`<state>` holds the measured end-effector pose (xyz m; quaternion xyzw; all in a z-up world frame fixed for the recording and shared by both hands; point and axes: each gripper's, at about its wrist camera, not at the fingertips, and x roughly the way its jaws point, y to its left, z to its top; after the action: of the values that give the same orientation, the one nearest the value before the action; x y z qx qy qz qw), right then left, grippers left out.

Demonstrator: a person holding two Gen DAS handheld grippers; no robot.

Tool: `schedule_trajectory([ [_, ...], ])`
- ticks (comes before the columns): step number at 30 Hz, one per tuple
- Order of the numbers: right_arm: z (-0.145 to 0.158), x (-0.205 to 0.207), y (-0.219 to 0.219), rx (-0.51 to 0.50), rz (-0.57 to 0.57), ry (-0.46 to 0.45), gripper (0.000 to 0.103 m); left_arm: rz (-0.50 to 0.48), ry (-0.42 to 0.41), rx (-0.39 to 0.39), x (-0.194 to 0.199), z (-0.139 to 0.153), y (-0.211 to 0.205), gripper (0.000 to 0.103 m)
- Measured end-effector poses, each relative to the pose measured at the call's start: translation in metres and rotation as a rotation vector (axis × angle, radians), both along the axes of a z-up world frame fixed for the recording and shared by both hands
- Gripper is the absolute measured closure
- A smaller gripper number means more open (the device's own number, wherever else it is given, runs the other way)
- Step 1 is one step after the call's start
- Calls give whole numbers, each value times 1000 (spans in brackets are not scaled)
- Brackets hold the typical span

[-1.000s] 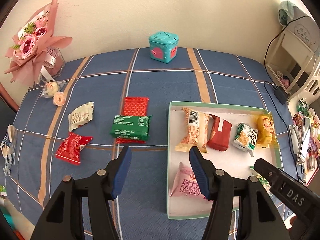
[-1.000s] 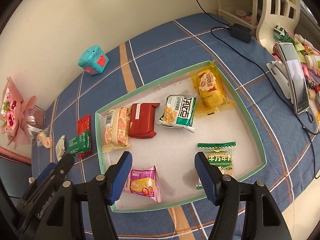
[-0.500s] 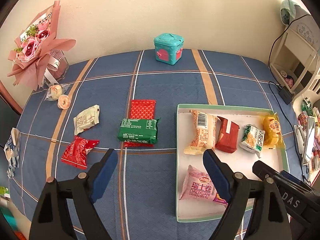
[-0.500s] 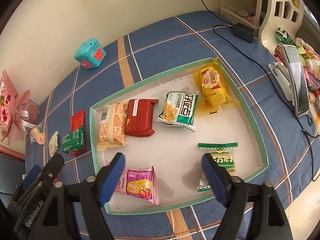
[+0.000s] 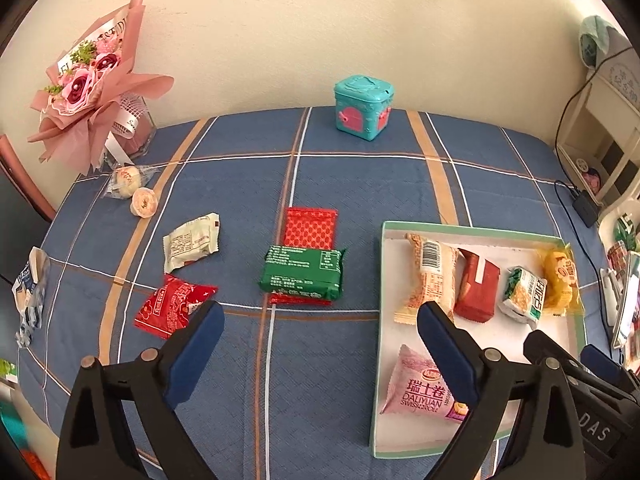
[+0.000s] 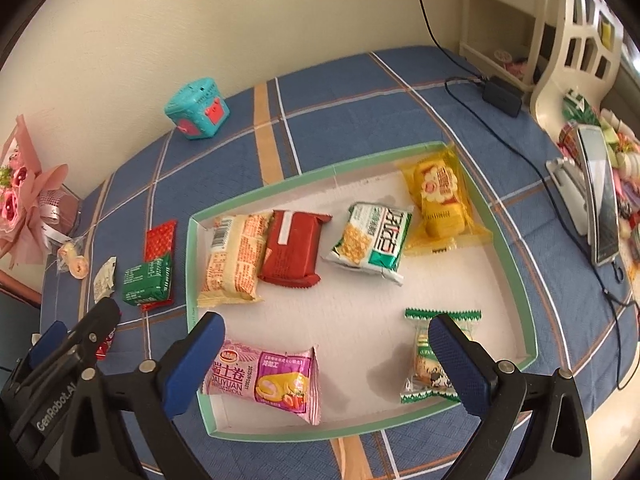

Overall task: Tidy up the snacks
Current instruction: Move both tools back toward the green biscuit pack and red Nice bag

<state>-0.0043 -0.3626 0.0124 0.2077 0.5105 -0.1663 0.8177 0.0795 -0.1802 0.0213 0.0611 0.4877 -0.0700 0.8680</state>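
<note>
jaws opening wide, both empty; left gripper (image 5: 320,336) might snag the red packet (image 5: 310,229) under the green packet (image 5: 303,274).

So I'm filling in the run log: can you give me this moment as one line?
left gripper: opening, empty | right gripper: opening, empty | tray: six snacks | green packet: on cloth

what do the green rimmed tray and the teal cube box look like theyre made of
Tray: likely cardboard, matte; thin flat walls, folded corners, a dull white floor without glare.
Teal cube box: probably moulded plastic, slightly glossy; embossed relief on its lid and sides, soft highlights. Painted tin cannot be ruled out.
</note>
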Motion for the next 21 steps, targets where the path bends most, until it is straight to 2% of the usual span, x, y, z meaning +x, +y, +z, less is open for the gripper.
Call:
schedule_trajectory([
  [3,3,1,2,-17,12,-16,0,-4,4,-23,3,-2,2,6],
  [7,3,4,5,-30,42,-24,0,13,-21,19,5,-3,3,6],
  [13,1,7,12,-30,86,-63,0,68,-39,12,10,-6,15,6],
  [18,-1,11,18,-97,95,-73,0,120,-54,98,16,-11,21,6],
  [21,-3,15,21,-106,105,-88,0,132,-53,74,19,-15,30,6],
])
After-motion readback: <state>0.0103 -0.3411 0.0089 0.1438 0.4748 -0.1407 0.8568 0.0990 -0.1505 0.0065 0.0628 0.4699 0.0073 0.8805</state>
